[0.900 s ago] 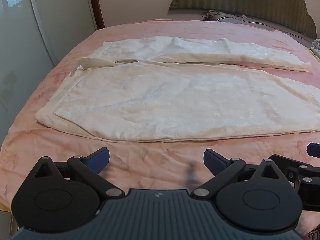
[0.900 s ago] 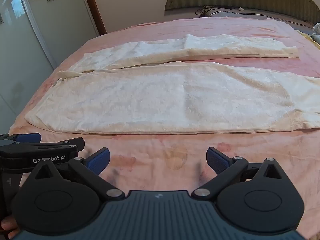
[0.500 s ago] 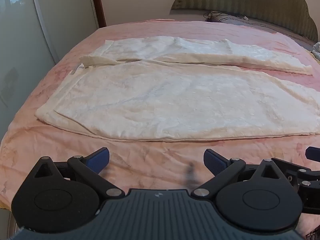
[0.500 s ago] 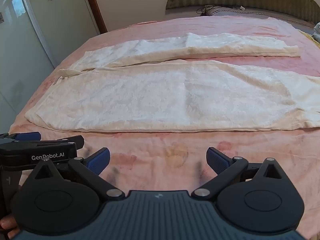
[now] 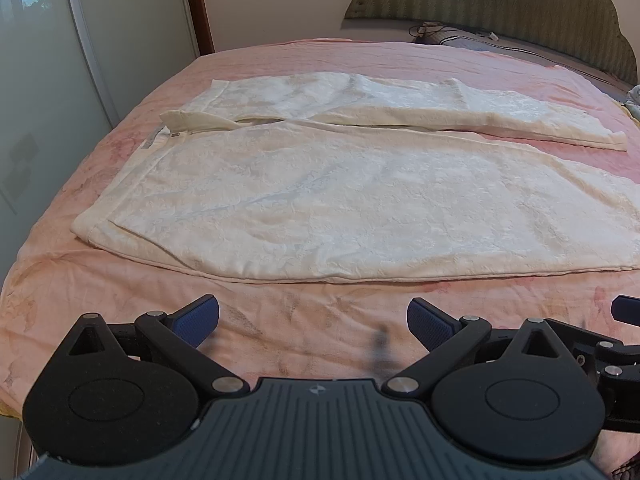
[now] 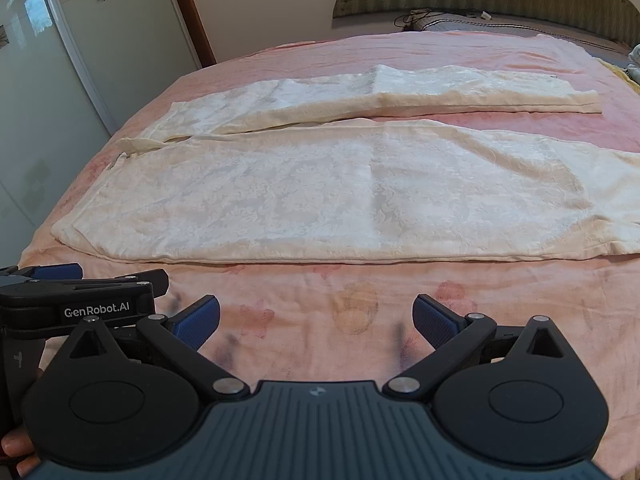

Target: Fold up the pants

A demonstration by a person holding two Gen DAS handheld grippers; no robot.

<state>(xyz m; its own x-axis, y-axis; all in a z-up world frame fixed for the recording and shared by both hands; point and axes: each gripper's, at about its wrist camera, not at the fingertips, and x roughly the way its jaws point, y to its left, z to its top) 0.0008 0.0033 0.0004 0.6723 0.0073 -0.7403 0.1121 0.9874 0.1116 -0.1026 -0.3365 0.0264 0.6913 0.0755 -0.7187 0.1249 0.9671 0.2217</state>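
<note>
Cream-white patterned pants (image 5: 360,200) lie spread flat across the pink bed, waistband at the left, both legs running to the right; they also show in the right wrist view (image 6: 340,200). The near leg is wide, the far leg (image 6: 440,92) narrower. My left gripper (image 5: 313,320) is open and empty, low over the bed's near edge, short of the pants' near hem. My right gripper (image 6: 316,320) is open and empty beside it, also short of the hem. The left gripper's body (image 6: 80,300) shows at the right view's left edge.
The pink bedspread (image 5: 280,340) covers the bed. A padded headboard (image 5: 500,4) stands at the far side with a dark pillow and cable (image 6: 440,22). A wardrobe door (image 6: 60,80) stands to the left. Some cloth (image 5: 634,98) lies at the far right.
Both grippers have drifted slightly back and up from the pants; the view of the garment shifted a little. Jaws stayed open.
</note>
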